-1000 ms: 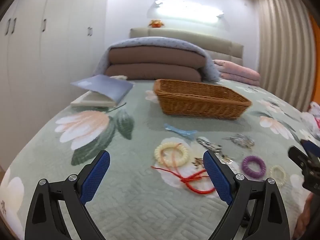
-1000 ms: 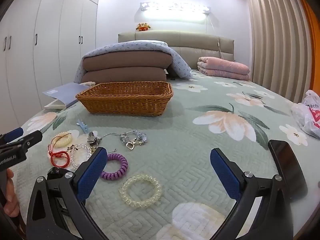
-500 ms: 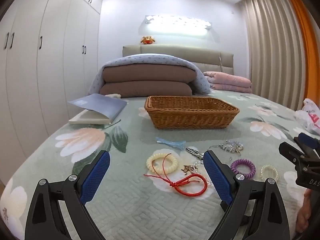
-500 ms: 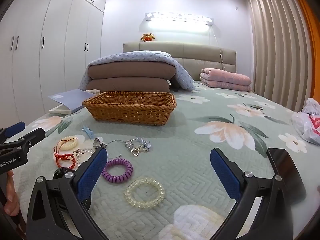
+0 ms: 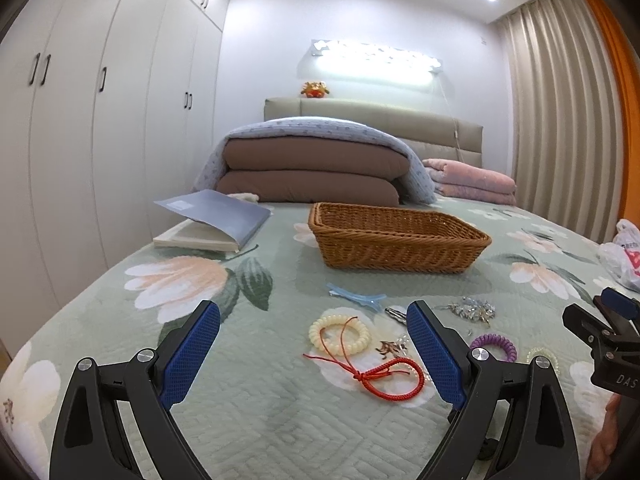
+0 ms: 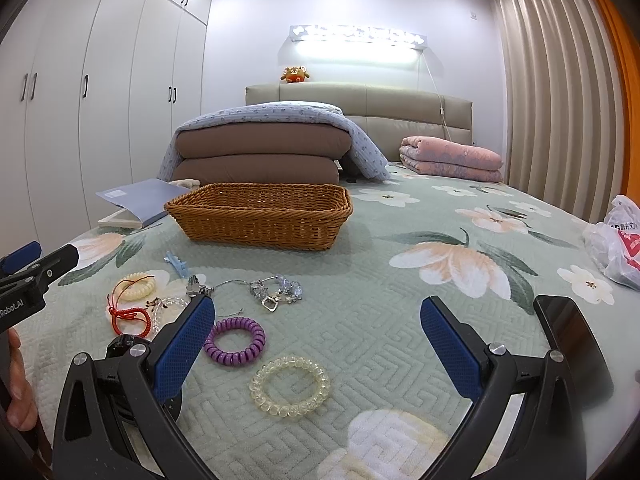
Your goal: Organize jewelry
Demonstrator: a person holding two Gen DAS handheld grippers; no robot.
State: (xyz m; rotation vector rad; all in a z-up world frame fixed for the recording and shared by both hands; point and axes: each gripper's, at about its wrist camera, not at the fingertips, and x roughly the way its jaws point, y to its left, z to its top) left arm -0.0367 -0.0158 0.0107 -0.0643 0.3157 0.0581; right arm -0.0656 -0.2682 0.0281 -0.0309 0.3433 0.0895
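Observation:
A wicker basket [image 5: 400, 240] [image 6: 260, 216] stands on the bed. In front of it lie a blue hair clip [image 5: 354, 298] [image 6: 178, 264], a cream coil tie [image 5: 339, 334] [image 6: 138, 286], a red cord bracelet [image 5: 384, 374] [image 6: 128, 314], a purple coil tie [image 5: 493, 346] [image 6: 235, 340], a clear bead bracelet [image 6: 290, 386] and a silver crystal chain [image 5: 472, 310] [image 6: 276, 290]. My left gripper [image 5: 314, 354] is open and empty, just before the red cord. My right gripper [image 6: 318, 350] is open and empty over the clear bracelet.
An open book [image 5: 212, 220] lies at the left of the basket. Folded quilts [image 5: 316, 168] and a pink blanket [image 6: 452, 158] sit at the headboard. A plastic bag [image 6: 618, 240] and a dark phone [image 6: 572, 344] lie at the right. Wardrobes [image 5: 80, 120] line the left wall.
Both cameras have tilted up and drawn back a little, so the jewelry sits lower in view and more ceiling shows. Both grippers stay open.

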